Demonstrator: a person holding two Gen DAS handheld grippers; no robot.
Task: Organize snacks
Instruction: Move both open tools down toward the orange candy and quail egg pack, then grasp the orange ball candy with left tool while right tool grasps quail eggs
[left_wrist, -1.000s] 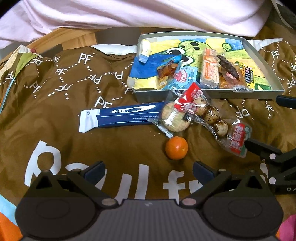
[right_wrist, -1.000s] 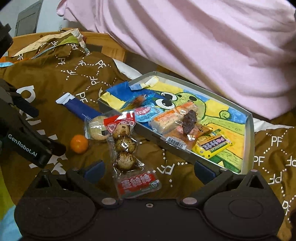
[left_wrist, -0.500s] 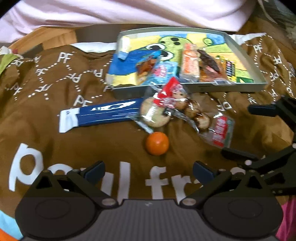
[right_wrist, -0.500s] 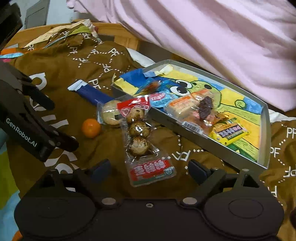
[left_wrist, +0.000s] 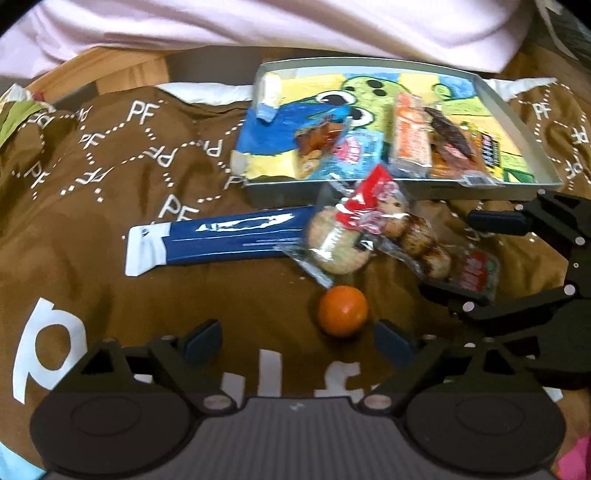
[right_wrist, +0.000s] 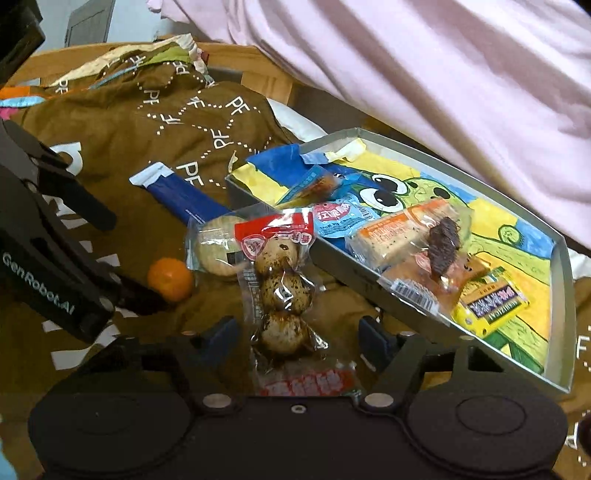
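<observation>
- The right gripper (right_wrist: 297, 338) had its jaws spread to either side of one clear packet of three speckled eggs (right_wrist: 282, 284), its two blue pads level with the lowest egg and not touching the wrapper.
- The left gripper (left_wrist: 297, 341) had its jaws spread and empty, with one small orange (left_wrist: 343, 311) lying just ahead of them, nearer the right pad.
- The egg packet overlapped one wrapped round biscuit (left_wrist: 338, 245) and reached up to the near wall of the grey tray (left_wrist: 517, 114).
- One long blue packet (left_wrist: 221, 240) lay left of the biscuit, below the tray's left corner.
- All of these rested on a brown printed cloth (left_wrist: 110, 177).
- Inside the tray lay about six wrapped snacks: two bluish packets (right_wrist: 338, 218), one orange bar (right_wrist: 397, 236), one dark piece (right_wrist: 443, 245) on an orange-brown packet, and one yellow packet (right_wrist: 491, 304).
</observation>
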